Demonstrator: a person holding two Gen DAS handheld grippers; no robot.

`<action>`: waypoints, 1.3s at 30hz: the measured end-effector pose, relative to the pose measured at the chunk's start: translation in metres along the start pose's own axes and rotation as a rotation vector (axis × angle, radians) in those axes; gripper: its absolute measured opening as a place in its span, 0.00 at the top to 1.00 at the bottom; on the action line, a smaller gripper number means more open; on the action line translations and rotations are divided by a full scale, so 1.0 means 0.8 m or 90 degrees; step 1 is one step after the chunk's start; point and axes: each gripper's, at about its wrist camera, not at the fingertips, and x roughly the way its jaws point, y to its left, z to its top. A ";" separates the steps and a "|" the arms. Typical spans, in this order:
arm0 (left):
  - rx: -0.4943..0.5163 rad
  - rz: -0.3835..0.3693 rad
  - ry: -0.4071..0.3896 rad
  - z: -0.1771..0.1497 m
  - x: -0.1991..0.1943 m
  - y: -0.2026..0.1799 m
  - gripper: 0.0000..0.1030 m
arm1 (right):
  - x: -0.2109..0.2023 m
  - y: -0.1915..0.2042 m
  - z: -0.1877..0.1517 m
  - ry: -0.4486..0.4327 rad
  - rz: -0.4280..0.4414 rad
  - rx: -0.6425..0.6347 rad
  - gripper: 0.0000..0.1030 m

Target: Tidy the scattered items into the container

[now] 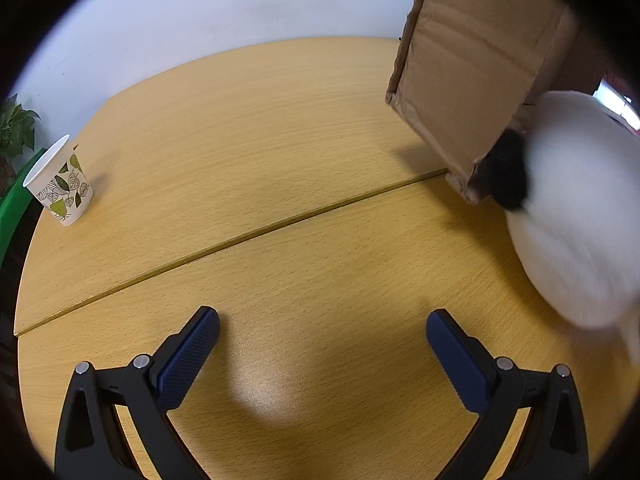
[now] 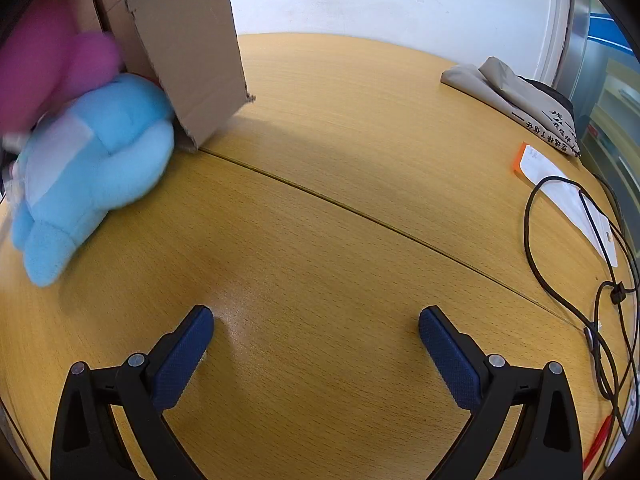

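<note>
Left gripper (image 1: 322,322) hangs low over the wooden table (image 1: 280,160), jaws spread wide, nothing between the blue pads (image 1: 188,358). Right gripper (image 2: 316,320) likewise wide apart and holding nothing, over bare tabletop near the seam between the two table halves. Cardboard box (image 1: 472,68) stands tilted, one lower corner on the table; seen at upper right in the left wrist view, upper left in the right wrist view. Blue plush toy (image 2: 92,160) lies on the table, its upper end touching the box's lower edge. A pink soft item (image 2: 52,68), blurred, sits above the blue plush against the box; cannot tell what it is. In the left wrist view a large white plush (image 1: 576,216) with a black patch, blurred, presses against the box's lower corner. Leaf-print paper cup (image 1: 60,182) stands upright at the far left table edge, well apart from the box. Folded beige cloth bag (image 2: 516,96), white paper slip (image 2: 568,196) and black cable (image 2: 568,272) lie at the right side.
</note>
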 end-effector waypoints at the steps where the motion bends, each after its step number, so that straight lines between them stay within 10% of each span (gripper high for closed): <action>1: 0.000 0.000 0.000 0.000 -0.001 -0.001 0.00 | 0.000 0.000 0.000 0.000 0.000 0.000 0.00; 39: -0.001 0.000 0.000 -0.001 -0.012 -0.009 0.00 | -0.002 0.001 0.001 0.000 0.000 -0.001 0.00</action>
